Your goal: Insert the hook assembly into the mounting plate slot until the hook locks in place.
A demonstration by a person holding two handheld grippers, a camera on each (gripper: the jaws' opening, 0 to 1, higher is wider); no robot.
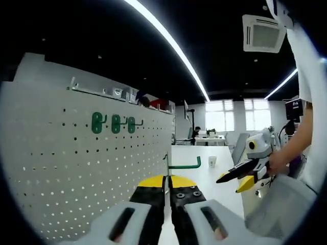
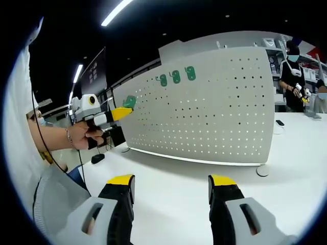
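In the left gripper view, the pegboard [image 1: 87, 163] stands left of the left gripper [image 1: 167, 188], three green hooks [image 1: 115, 123] mounted high on it. The jaws are clamped on a green hook [image 1: 180, 164] rising just ahead. The right gripper [image 2: 171, 187], jaws wide apart and empty, faces the board across the white table [image 2: 286, 168].

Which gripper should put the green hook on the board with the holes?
The left gripper. Its jaws are shut on the green hook, right beside the pegboard where three hooks already hang. The right gripper is open, holds nothing, and sits back over the white table.
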